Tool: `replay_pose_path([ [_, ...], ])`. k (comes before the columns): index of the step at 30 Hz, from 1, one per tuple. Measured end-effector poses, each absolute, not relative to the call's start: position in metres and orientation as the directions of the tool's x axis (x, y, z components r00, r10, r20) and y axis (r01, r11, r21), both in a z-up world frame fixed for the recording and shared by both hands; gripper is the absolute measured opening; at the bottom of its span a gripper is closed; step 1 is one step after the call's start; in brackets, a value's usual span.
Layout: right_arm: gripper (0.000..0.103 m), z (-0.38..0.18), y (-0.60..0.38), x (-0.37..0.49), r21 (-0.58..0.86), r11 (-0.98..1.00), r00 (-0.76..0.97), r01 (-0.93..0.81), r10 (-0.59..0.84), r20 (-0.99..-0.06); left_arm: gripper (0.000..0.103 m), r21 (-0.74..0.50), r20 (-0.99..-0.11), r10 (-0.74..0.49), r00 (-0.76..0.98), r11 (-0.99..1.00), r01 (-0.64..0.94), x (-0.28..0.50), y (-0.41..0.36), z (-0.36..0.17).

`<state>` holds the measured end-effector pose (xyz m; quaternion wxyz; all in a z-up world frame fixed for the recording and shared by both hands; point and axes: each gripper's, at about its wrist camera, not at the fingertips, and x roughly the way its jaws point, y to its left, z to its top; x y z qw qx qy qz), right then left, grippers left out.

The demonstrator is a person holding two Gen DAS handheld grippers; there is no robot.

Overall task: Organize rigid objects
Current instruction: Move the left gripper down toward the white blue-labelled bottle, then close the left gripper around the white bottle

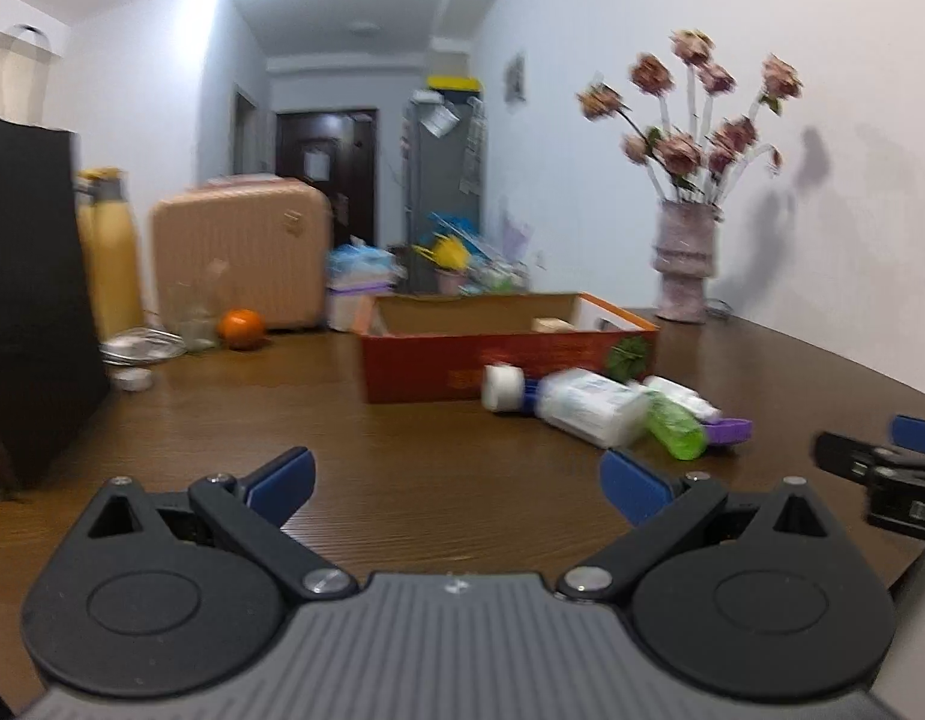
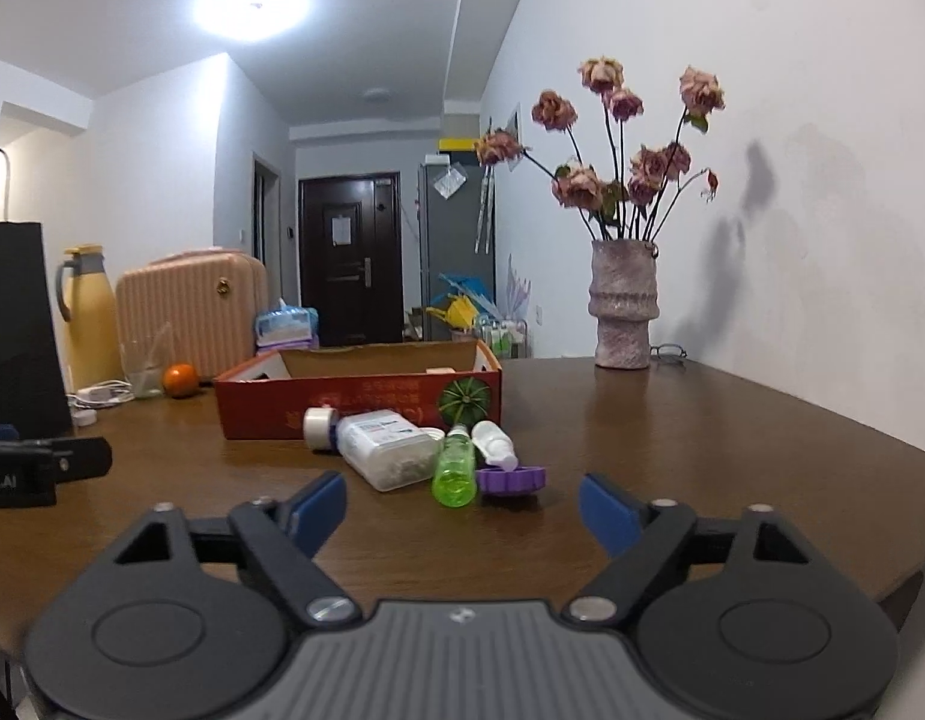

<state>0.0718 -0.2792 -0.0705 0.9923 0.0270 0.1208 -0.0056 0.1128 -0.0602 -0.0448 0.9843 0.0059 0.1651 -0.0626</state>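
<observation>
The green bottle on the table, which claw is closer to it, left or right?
Right. The green bottle lies just ahead of the right claw, nearly between its open tips. The left claw sits farther off, with the bottle ahead and to its right.

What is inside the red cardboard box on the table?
Inside the red cardboard box, only one pale, light-coloured object shows at the far right end. The near wall hides the floor, so anything else inside cannot be seen.

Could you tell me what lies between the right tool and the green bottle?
Only bare wooden table separates the right tool from the green bottle, shown in the right wrist view.
</observation>
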Motion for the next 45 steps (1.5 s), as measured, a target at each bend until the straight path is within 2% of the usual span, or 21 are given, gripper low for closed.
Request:
replay_pose_path([
  [4, 0.066, -0.068, -0.298, 0.108, 0.058, 0.998, 0.96, 0.01, 0.007, -0.279, 0.103, -0.023, -0.425, -0.184, 0.886, 0.981, 0.193, 0.159, -0.09, -0.055],
  [10, 0.056, -0.062, -0.332, 0.173, 0.054, 0.998, 0.925, -0.019, 0.039, -0.378, 0.103, -0.089, -0.498, -0.221, 0.839, 0.975, 0.204, 0.221, -0.123, -0.059],
  [11, 0.053, -0.061, -0.337, 0.182, 0.058, 0.998, 0.922, -0.028, 0.048, -0.385, 0.103, -0.093, -0.503, -0.22, 0.835, 0.975, 0.201, 0.232, -0.128, -0.058],
  [17, 0.053, -0.066, -0.353, 0.237, 0.061, 0.996, 0.889, -0.072, 0.092, -0.45, 0.103, -0.115, -0.532, -0.234, 0.814, 0.972, 0.204, 0.277, -0.152, -0.059],
  [21, 0.052, -0.069, -0.354, 0.264, 0.177, 0.973, 0.856, -0.147, 0.214, -0.47, 0.102, -0.089, -0.457, -0.252, 0.853, 0.967, 0.238, 0.304, -0.14, -0.055],
  [24, 0.046, -0.076, -0.345, 0.278, 0.236, 0.952, 0.828, -0.197, 0.29, -0.48, 0.093, -0.033, -0.474, -0.305, 0.826, 0.944, 0.33, 0.34, -0.13, -0.053],
  [26, 0.04, -0.082, -0.338, 0.285, 0.237, 0.95, 0.819, -0.201, 0.296, -0.492, 0.088, -0.026, -0.501, -0.382, 0.776, 0.903, 0.428, 0.363, -0.129, -0.055],
  [28, 0.037, -0.085, -0.331, 0.291, 0.26, 0.945, 0.81, -0.199, 0.308, -0.499, 0.073, -0.045, -0.528, -0.402, 0.748, 0.893, 0.448, 0.381, -0.131, -0.061],
  [29, 0.037, -0.087, -0.329, 0.295, 0.283, 0.938, 0.805, -0.198, 0.32, -0.499, 0.07, -0.07, -0.551, -0.408, 0.728, 0.892, 0.447, 0.389, -0.13, -0.065],
  [32, 0.037, -0.089, -0.318, 0.301, 0.333, 0.922, 0.8, -0.199, 0.349, -0.487, 0.072, -0.215, -0.57, -0.493, 0.657, 0.861, 0.46, 0.407, -0.118, -0.077],
  [33, 0.037, -0.09, -0.316, 0.301, 0.337, 0.922, 0.805, -0.192, 0.344, -0.484, 0.068, -0.267, -0.573, -0.51, 0.641, 0.856, 0.442, 0.409, -0.112, -0.08],
  [34, 0.037, -0.09, -0.314, 0.302, 0.349, 0.921, 0.809, -0.172, 0.335, -0.484, 0.058, -0.309, -0.572, -0.529, 0.626, 0.847, 0.433, 0.408, -0.107, -0.081],
  [35, 0.035, -0.09, -0.314, 0.303, 0.363, 0.918, 0.811, -0.16, 0.332, -0.481, 0.056, -0.34, -0.565, -0.554, 0.612, 0.832, 0.439, 0.406, -0.102, -0.082],
  [37, 0.029, -0.089, -0.311, 0.301, 0.375, 0.914, 0.813, -0.156, 0.335, -0.477, 0.052, -0.336, -0.56, -0.548, 0.621, 0.836, 0.435, 0.395, -0.098, -0.081],
  [42, 0.027, -0.095, -0.302, 0.293, 0.4, 0.9, 0.796, -0.172, 0.366, -0.483, 0.046, -0.347, -0.541, -0.532, 0.651, 0.847, 0.403, 0.36, -0.082, -0.082],
  [43, 0.025, -0.096, -0.303, 0.291, 0.419, 0.892, 0.797, -0.167, 0.373, -0.476, 0.042, -0.355, -0.543, -0.525, 0.655, 0.851, 0.387, 0.355, -0.08, -0.08],
  [44, 0.018, -0.098, -0.303, 0.29, 0.435, 0.887, 0.798, -0.157, 0.373, -0.473, 0.04, -0.363, -0.548, -0.517, 0.657, 0.855, 0.37, 0.349, -0.077, -0.078],
  [45, 0.014, -0.098, -0.303, 0.289, 0.447, 0.882, 0.799, -0.147, 0.372, -0.472, 0.031, -0.368, -0.554, -0.51, 0.658, 0.859, 0.356, 0.341, -0.075, -0.075],
])
